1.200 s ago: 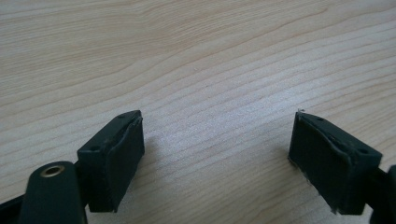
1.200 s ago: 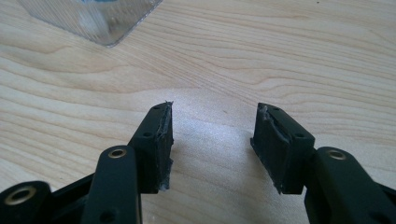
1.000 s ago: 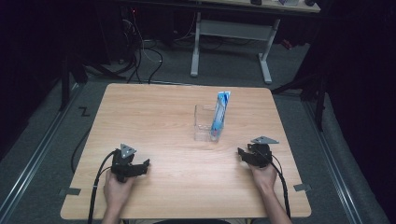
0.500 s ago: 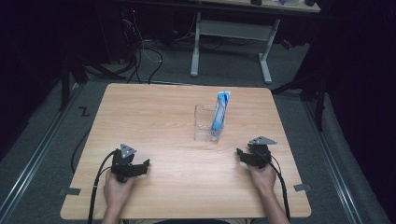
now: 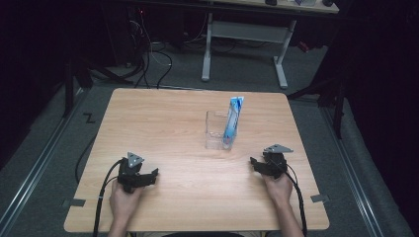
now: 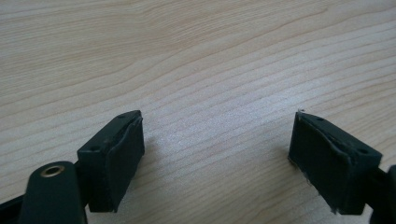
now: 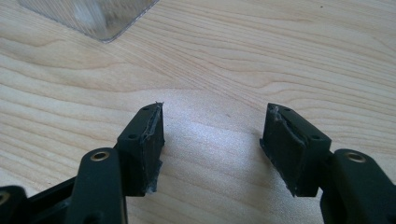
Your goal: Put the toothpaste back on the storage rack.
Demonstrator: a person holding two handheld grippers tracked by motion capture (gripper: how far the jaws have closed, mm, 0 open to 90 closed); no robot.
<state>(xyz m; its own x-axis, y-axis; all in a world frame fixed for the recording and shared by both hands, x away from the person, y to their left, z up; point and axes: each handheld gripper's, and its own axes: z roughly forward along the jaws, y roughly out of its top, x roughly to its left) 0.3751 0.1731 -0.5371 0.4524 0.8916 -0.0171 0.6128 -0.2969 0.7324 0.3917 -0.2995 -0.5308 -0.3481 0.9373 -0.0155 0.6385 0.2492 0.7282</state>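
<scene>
On the table (image 5: 163,118), L gripper (image 5: 148,176) & R gripper (image 5: 257,164) rest w/ jaws apart, R's just widened, nothing between, near clear box (image 5: 217,131) w/ blue tube (image 5: 232,121).

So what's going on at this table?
A person sits at a wooden table with a two-jaw gripper in each hand. The left gripper and right gripper both rest near the front edge, jaws open with nothing between them; the right one's jaws have just been opening. Farther back stands a clear container with a blue and white tube upright in it, untouched.
</scene>
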